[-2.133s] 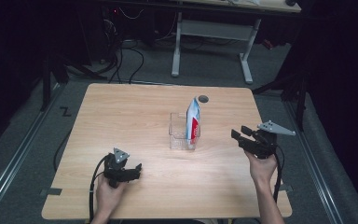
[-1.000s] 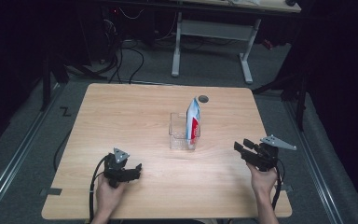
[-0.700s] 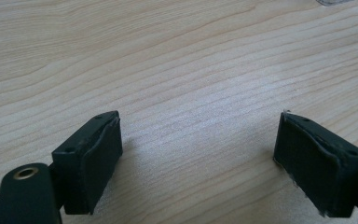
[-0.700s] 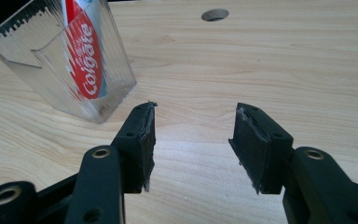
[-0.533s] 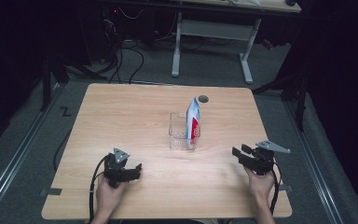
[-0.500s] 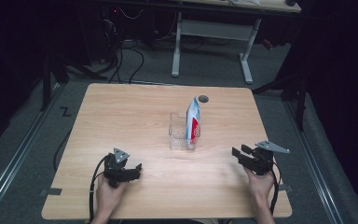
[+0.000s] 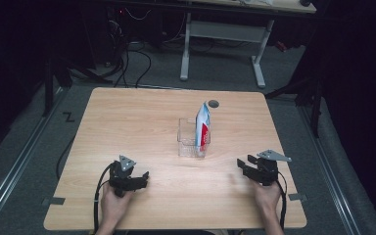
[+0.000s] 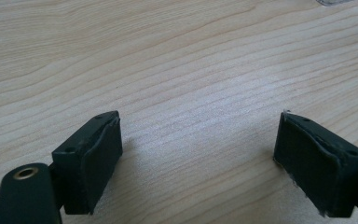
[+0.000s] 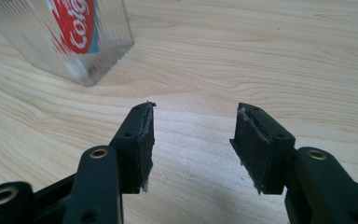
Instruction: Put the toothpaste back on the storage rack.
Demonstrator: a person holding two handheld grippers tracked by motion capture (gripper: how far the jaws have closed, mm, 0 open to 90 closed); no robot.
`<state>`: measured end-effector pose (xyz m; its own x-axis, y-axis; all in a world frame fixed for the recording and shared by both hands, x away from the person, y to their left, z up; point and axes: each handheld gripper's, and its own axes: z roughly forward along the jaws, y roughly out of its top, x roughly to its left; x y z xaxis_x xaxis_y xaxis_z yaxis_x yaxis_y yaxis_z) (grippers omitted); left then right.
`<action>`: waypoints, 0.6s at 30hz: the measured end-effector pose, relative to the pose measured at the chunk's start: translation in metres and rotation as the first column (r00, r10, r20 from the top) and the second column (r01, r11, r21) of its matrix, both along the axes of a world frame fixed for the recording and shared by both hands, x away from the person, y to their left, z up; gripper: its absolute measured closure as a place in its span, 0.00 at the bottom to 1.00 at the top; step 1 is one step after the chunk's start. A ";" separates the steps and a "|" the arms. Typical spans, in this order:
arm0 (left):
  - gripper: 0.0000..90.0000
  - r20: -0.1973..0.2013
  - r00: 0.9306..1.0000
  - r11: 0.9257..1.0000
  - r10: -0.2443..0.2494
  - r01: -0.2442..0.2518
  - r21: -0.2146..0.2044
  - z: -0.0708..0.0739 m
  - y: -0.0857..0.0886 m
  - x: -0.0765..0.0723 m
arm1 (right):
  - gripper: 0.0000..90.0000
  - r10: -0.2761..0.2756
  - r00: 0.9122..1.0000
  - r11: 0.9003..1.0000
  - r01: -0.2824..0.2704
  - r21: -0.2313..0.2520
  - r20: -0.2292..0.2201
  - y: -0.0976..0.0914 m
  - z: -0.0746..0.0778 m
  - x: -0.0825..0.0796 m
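Note:
A clear plastic box (image 7: 190,143) stands mid-table with a red, white and blue toothpaste tube (image 7: 202,128) upright in it. In the right gripper view the box (image 9: 107,51) and the tube (image 9: 77,23) sit at the upper left, ahead of the jaws and apart from them. My right gripper (image 7: 242,165) (image 9: 193,135) is low over the wood at the front right, open; its jaws have just opened a little further, with nothing between them. At the front left, my left gripper (image 7: 142,177) (image 8: 200,140) rests open on bare wood, holding nothing.
The wooden table (image 7: 127,122) has a small round cable hole (image 7: 213,104) behind the box. Beyond the far edge stand a white desk frame (image 7: 220,34) and loose cables on a dark floor. Metal rails run along both sides of the table.
My right gripper has sunk toward the tabletop and drawn back toward the front edge. The left gripper, the box and the tube have stayed put.

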<state>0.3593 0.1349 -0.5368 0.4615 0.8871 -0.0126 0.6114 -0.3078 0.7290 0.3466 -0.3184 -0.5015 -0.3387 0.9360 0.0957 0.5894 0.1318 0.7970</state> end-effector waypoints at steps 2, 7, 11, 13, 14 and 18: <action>0.17 0.000 1.000 1.000 0.000 0.000 0.000 0.000 0.000 0.000 | 0.53 0.006 1.000 1.000 -0.006 -0.018 -0.004 0.003 -0.002 0.001; 0.17 0.000 1.000 1.000 0.000 0.000 0.000 0.000 0.000 0.000 | 0.53 0.012 1.000 0.999 -0.013 -0.033 -0.028 0.008 -0.009 0.004; 0.17 0.000 1.000 1.000 -0.001 0.001 0.000 0.000 0.000 0.000 | 0.53 0.017 0.999 0.998 -0.018 -0.054 -0.031 0.010 -0.011 0.005; 0.17 0.000 1.000 1.000 -0.001 0.001 0.000 0.000 0.000 0.000 | 0.52 0.019 0.999 0.998 -0.021 -0.055 -0.034 0.010 -0.013 0.007; 0.17 0.000 1.000 1.000 -0.001 0.001 0.000 0.000 0.000 0.000 | 0.52 0.018 0.999 0.998 -0.021 -0.057 -0.040 0.011 -0.014 0.007; 0.17 0.000 1.000 1.000 -0.001 0.001 0.000 0.000 0.000 0.000 | 0.52 0.029 0.998 0.995 -0.033 -0.091 -0.052 0.016 -0.019 0.009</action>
